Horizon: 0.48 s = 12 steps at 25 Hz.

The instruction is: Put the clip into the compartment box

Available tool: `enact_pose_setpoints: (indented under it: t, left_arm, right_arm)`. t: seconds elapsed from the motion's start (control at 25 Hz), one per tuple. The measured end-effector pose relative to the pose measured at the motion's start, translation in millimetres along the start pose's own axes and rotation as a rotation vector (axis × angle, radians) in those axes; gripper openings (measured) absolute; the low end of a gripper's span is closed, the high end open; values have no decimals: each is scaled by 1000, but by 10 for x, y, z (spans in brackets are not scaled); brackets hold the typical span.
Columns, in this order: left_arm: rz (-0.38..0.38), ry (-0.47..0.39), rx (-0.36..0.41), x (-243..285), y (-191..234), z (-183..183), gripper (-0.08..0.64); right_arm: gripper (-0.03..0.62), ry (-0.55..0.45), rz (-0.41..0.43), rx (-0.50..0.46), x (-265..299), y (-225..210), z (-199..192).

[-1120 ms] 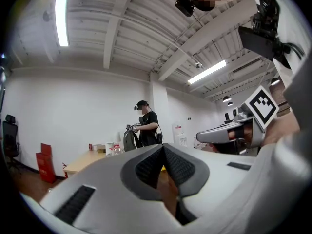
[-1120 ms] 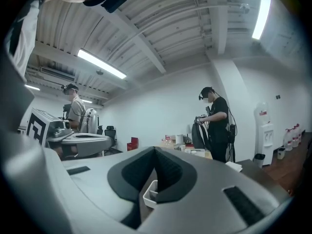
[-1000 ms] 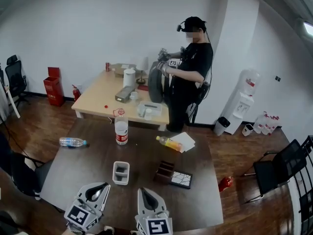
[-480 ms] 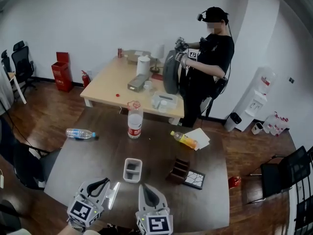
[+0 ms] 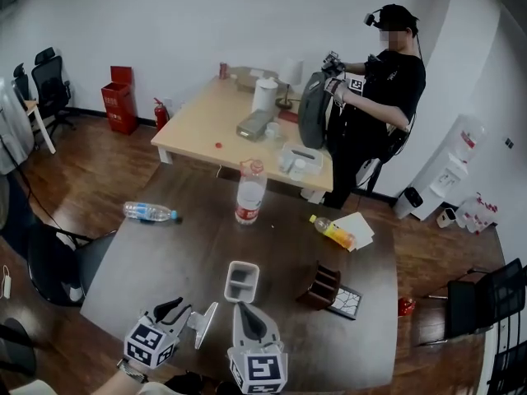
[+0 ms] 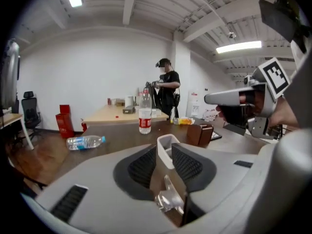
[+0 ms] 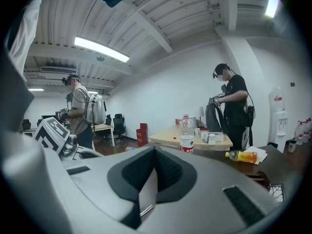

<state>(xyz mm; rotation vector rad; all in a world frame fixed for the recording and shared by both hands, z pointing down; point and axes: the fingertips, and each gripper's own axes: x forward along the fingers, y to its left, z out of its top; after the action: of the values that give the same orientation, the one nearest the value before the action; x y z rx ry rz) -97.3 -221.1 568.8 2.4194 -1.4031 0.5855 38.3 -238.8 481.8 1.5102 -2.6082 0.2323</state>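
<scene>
Clip is not made out for certain. A small shiny silvery piece [image 6: 170,201] is seen low in the throat of the left gripper [image 6: 165,155], but whether it is the clip or a gripper part cannot be told. That gripper's jaws have just been opening and are now spread, w/ nothing pressed btw. the pads. The right gripper [image 7: 155,152] is pressed together and empty, just at 3 o'clock of the left one.

The step in hand is judged as the approach/release at the box. A white rectangular plastic compartment box [image 5: 241,280] is lined up at 12 o'clock, just past the spread tips, on the dark brown table [image 5: 148,262].

Next move, prob.: it must be checked whether the clip is lodged in the throat. If so, the tips need to be carried over a compartment & tipped down, so it falls inside and not on the rim.

At 2 o'clock a brown wooden divided holder [image 5: 319,285] stands apart from the box. Farther off are an upright clear bottle w/ red label [image 5: 249,196] at 12 and a lying clear plastic bottle [image 5: 150,212] at 10.

The box's inside is too small to be read, so its contents are unknown. Far back, a person in black [image 5: 387,81] stands at a light wooden table [image 5: 206,122].
</scene>
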Motion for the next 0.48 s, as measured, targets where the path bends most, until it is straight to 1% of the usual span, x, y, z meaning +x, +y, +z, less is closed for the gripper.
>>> enact_pose_setpoints:
  t: [0.12, 0.2, 0.28, 0.4, 0.48]
  left_arm:
    - [-20, 183, 2, 130, 18, -431, 138]
    - [-46, 263, -23, 216, -3, -658, 138]
    - [-64, 314, -69, 294, -15, -860, 138]
    - [-73, 365, -97, 423, 24, -1128, 138]
    - [-83, 394, -128, 498, 57, -1279, 138]
  right_arm:
    - [-3, 40, 4, -5, 102, 44, -88]
    - [-3, 51, 15, 1, 173, 68, -207]
    - [-3, 70, 27, 11, 230, 92, -303]
    - [-3, 97, 26, 22, 313, 103, -449]
    - [-3, 132, 37, 32, 355, 142, -538]
